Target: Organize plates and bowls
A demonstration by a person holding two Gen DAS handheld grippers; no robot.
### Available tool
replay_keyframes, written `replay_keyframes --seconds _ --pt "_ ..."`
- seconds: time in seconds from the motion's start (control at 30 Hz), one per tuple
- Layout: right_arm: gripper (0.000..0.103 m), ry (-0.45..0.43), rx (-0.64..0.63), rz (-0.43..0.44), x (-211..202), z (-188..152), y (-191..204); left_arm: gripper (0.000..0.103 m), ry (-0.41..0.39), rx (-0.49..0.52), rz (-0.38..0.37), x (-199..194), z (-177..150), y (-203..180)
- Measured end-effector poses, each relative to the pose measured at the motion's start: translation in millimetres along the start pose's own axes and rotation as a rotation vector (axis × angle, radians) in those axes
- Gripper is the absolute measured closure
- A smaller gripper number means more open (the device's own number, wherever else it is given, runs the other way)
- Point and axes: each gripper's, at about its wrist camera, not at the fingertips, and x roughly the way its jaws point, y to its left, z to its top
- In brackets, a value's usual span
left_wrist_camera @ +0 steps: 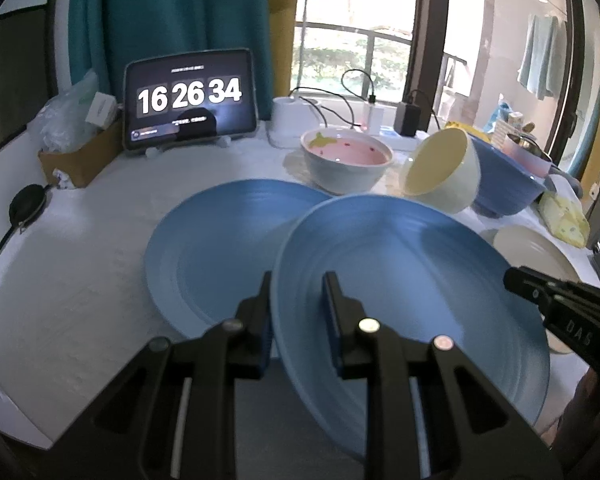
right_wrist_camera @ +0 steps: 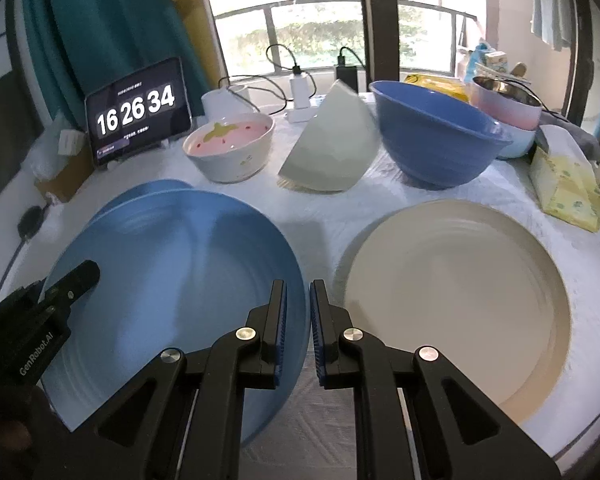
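Both grippers hold one light blue plate (left_wrist_camera: 412, 280) (right_wrist_camera: 172, 280), tilted above the white table. My left gripper (left_wrist_camera: 298, 304) is shut on the plate's left rim, and its tip also shows in the right wrist view (right_wrist_camera: 86, 276). My right gripper (right_wrist_camera: 299, 308) is shut on the right rim and reaches into the left wrist view (left_wrist_camera: 518, 280). A second blue plate (left_wrist_camera: 220, 248) (right_wrist_camera: 156, 188) lies flat on the table, partly hidden behind the held one. To the right lies a beige plate (right_wrist_camera: 456, 300) (left_wrist_camera: 532, 252).
Along the back stand a pink strawberry bowl (right_wrist_camera: 232, 144), a pale bowl tipped on its side (right_wrist_camera: 332, 148) and a dark blue bowl (right_wrist_camera: 436, 136), with stacked pots (right_wrist_camera: 504, 108) beyond. A tablet clock (left_wrist_camera: 190, 98), a cardboard box (left_wrist_camera: 80, 156), chargers and a tissue pack (right_wrist_camera: 568, 188) line the edges.
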Motion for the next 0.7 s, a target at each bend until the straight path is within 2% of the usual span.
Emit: replay_keyframes --seconds 0.7 --pt "0.090 -0.045 0.119 -0.004 -23 -7 -68 0.080 0.026 0.106 -0.038 0 4 -68"
